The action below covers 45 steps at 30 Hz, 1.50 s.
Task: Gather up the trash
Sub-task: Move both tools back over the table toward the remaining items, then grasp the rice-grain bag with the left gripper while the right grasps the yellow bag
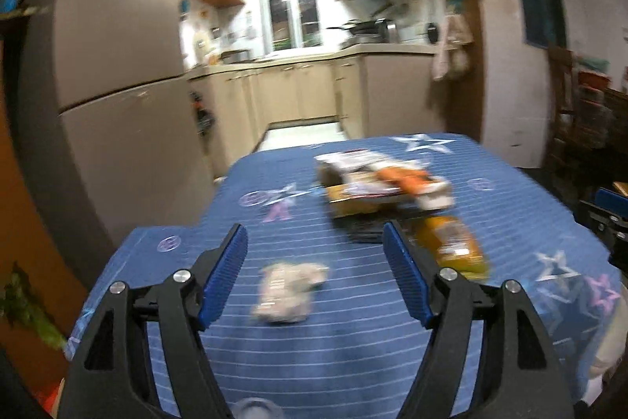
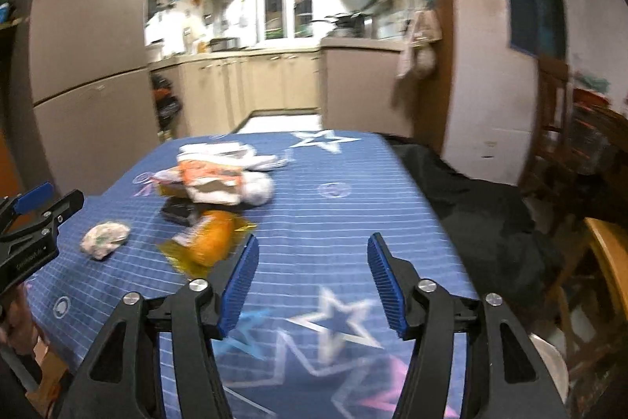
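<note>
Table (image 1: 353, 360), covered in a blue cloth with thin white lines, stars and round emblems; taken as the landmark for all entries below. Both views are blurred.

Left gripper (image 1: 315, 242): black frame, blue ribbed pads. Jaws stand well apart with nothing between the pads; it hangs above the near part of the table. In the right wrist view it shows at the far left edge (image 2: 35, 203), over the table's left border.

Right gripper (image 2: 313, 254): same make. Jaws apart, nothing held; only bare cloth lies beneath the gap. It hangs over the table's near right part.

Crumpled paper wad (image 1: 288, 291): pale, lying alone on the table's near left part, below the gap of the left gripper, untouched. Also seen at (image 2: 105, 238).

Orange-yellow packet (image 1: 457, 246): shiny wrapper, lying on the table just beyond the wad, toward the middle; seen also at (image 2: 214, 238).

Small black item (image 2: 178, 213): flat on the table, just behind the packet; kind cannot be told.

Trash heap (image 1: 380, 183): cardboard, white paper and an orange-printed wrapper piled at the table's middle, toward the far edge; seen also at (image 2: 223, 171).

Fridge (image 1: 117, 65): beige, standing beyond the table's left side.

Kitchen counter (image 1: 298, 61): beyond the table's far edge.
</note>
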Each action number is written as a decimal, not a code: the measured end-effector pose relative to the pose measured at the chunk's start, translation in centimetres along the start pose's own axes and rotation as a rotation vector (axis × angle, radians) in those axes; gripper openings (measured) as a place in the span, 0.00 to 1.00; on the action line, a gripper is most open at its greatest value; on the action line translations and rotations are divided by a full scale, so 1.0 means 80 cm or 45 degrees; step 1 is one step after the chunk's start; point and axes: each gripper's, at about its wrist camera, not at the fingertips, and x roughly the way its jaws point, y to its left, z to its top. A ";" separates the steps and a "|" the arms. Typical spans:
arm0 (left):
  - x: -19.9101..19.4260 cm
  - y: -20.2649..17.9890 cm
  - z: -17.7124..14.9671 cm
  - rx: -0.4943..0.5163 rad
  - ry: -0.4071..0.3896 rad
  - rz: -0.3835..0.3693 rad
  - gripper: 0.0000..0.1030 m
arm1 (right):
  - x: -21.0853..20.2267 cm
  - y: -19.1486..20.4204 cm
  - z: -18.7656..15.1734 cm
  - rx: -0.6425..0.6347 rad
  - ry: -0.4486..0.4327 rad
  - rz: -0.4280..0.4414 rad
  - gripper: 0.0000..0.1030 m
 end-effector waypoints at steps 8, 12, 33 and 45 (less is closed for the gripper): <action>0.032 0.046 -0.025 0.039 0.112 -0.012 0.79 | 0.070 0.054 0.014 0.018 0.142 0.139 0.87; 0.061 0.049 -0.040 0.075 0.205 -0.031 0.79 | 0.102 0.064 0.019 0.101 0.242 0.201 0.93; 0.108 0.050 -0.052 -0.035 0.493 -0.134 0.42 | 0.175 0.075 -0.003 0.159 0.438 0.246 0.41; 0.091 0.051 -0.060 -0.063 0.475 -0.130 0.37 | 0.095 0.048 -0.035 0.177 0.346 0.317 0.29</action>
